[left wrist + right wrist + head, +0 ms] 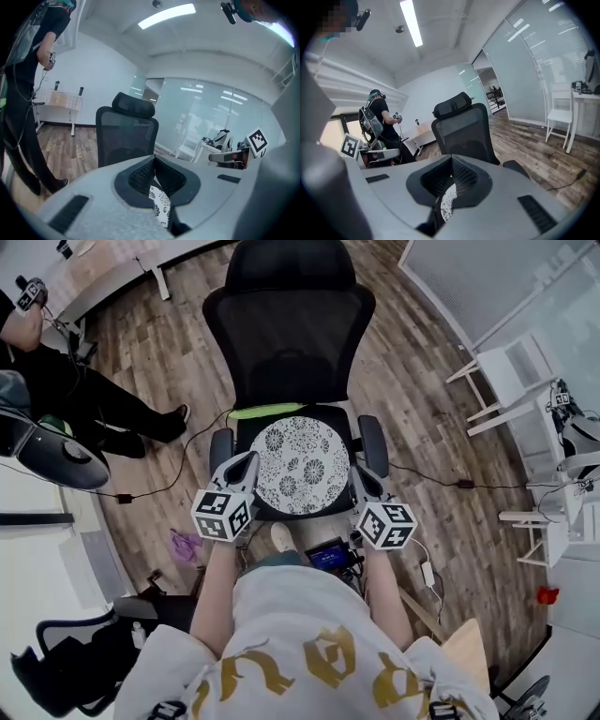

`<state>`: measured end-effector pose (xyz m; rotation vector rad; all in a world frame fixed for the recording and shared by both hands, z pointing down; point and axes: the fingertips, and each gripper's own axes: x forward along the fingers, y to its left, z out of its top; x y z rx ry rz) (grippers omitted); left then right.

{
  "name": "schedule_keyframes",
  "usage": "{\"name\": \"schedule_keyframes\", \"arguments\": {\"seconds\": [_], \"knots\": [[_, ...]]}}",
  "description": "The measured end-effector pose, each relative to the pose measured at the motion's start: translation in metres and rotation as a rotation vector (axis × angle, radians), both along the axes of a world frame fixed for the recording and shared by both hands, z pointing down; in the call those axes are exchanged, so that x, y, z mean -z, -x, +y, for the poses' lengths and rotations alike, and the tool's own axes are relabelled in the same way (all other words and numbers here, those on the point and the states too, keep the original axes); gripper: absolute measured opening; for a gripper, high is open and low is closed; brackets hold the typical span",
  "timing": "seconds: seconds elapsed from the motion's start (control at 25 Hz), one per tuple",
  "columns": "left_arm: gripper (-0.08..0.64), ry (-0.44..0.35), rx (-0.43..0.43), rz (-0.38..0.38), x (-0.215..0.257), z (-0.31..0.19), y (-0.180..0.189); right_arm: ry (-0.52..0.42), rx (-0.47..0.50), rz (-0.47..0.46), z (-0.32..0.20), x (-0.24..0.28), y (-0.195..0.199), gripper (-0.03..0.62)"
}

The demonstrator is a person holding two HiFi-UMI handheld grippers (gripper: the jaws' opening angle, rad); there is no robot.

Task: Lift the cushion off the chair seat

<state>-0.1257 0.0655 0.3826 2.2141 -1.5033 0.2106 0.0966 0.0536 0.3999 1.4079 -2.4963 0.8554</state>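
The cushion [302,465] lies over the chair [289,324] seat, between the armrests [221,442], before the backrest; whether it touches the seat cannot be told; the left gripper [249,463] is at its left edge, the right gripper [357,476] at its right edge, each with that edge pinched between its jaws; a seated person [84,399] is left of the chair; a side chair [506,371] stands to the right; a cable [441,479] lies on the floor between the two chairs.
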Motion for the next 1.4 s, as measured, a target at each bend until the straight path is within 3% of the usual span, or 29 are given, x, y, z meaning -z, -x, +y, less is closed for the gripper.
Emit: {"name": "schedule_keyframes", "arguments": {"seconds": [0.12, 0.24, 0.44, 0.8, 1.0, 1.4], "knots": [[0.009, 0.021, -0.015, -0.011, -0.006, -0.012, 0.004, 0.007, -0.053, 0.063, -0.011, -0.007, -0.007, 0.011], [0.009, 0.029, 0.007, -0.012, -0.013, -0.020, 0.014, 0.000, -0.052, 0.156, -0.017, -0.013, -0.006, 0.011], [0.009, 0.039, 0.009, -0.039, -0.025, -0.027, 0.010, 0.013, -0.059, 0.223, -0.015, -0.018, -0.010, 0.011], [0.009, 0.047, 0.032, -0.033, -0.024, -0.038, 0.009, 0.003, -0.042, 0.208, -0.020, -0.019, -0.018, 0.011], [0.009, 0.051, 0.014, -0.089, -0.032, -0.045, 0.003, -0.042, -0.005, 0.165, -0.033, -0.022, -0.012, 0.011], [0.009, 0.086, 0.052, -0.089, -0.055, -0.052, 0.010, 0.001, 0.026, 0.196, -0.048, -0.048, -0.013, 0.011]]}}
